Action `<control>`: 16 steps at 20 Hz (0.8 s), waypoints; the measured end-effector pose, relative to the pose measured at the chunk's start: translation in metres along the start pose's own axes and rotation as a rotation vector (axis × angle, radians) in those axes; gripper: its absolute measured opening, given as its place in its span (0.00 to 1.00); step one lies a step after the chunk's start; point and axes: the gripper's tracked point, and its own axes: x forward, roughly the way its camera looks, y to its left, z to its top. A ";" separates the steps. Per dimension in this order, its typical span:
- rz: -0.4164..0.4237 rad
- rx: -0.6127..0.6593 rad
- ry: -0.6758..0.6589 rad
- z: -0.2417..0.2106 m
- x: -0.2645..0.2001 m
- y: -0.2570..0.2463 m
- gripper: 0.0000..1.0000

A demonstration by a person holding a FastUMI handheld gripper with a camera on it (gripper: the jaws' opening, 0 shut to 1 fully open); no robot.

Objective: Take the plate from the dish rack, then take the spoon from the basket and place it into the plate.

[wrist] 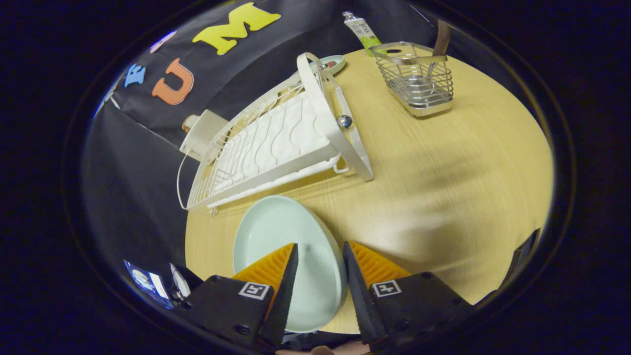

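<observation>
A pale green plate (281,231) sits between my fingers, with its near part deep in the gap. My gripper (320,244) is shut on it: one finger lies against the plate's inner face, the other against its outer rim. The plate hangs tilted over the wooden table (443,172), just in front of the white dish rack (276,143), which holds no dishes. Far beyond the fingers stands a wire basket (416,81). The spoon (441,39) is upright in it, with its handle sticking out over the rim.
A small dish (334,63) lies behind the rack's far end. A green and white tube (362,30) lies beyond the basket at the table's back edge. A white box (202,130) is next to the rack, off the table's side.
</observation>
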 end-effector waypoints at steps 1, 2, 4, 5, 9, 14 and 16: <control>-0.001 -0.010 -0.013 0.002 -0.004 -0.001 0.64; -0.006 -0.025 -0.037 0.005 -0.008 -0.002 0.66; -0.028 -0.075 -0.103 0.013 -0.021 -0.007 0.70; -0.038 -0.101 -0.139 0.017 -0.028 -0.009 0.76; -0.092 -0.202 -0.311 0.031 -0.063 -0.022 0.94; -0.233 -0.368 -0.669 0.068 -0.123 -0.055 0.99; -0.278 -0.408 -0.785 0.075 -0.144 -0.066 0.99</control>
